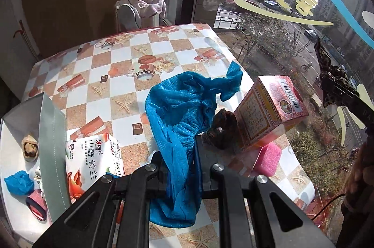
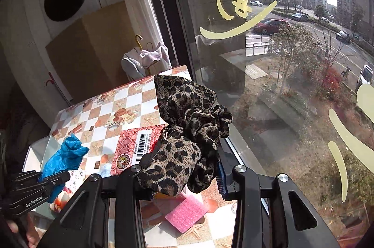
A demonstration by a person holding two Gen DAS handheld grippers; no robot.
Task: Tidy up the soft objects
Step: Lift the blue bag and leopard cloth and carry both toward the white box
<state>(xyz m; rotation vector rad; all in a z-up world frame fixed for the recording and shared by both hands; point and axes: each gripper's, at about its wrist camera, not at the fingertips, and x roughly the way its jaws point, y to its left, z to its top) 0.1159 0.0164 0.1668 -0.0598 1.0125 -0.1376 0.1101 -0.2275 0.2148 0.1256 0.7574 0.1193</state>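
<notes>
Saw the left gripper (image 1: 178, 152) with its jaws squeezed tight on a blue cloth (image 1: 180, 103). Found that cloth hanging over the table (image 1: 116, 56), with its lower end partly hidden behind the black gripper frame. Saw the right gripper (image 2: 184, 164) with its jaws a little apart and clamped on a bunched spotted cloth (image 2: 184, 108), held up in front of the window (image 2: 292, 84). Could not see how far the spotted cloth reached down, as the frame covered it.

Could not make out a dark brown lump (image 1: 222, 129) tucked between the blue cloth and a pink box (image 1: 268, 112). Saw only part of a pink sponge (image 1: 268, 159) under that box. Lost the left side of a white tray (image 1: 14, 131) at the edge of the left wrist view, with a small blue bundle (image 1: 18, 181), a tan lump (image 1: 30, 147) and a pink band (image 1: 35, 203) inside.

Read "GenRobot.AI" on the left gripper in the right wrist view. Read "山野铃兰" on a tissue pack (image 1: 93, 161) beside the tray. Spotted a barcode on the pink box, with numbers too small to read. Read "喜" on a yellow sticker (image 2: 240, 0) on the window glass.
</notes>
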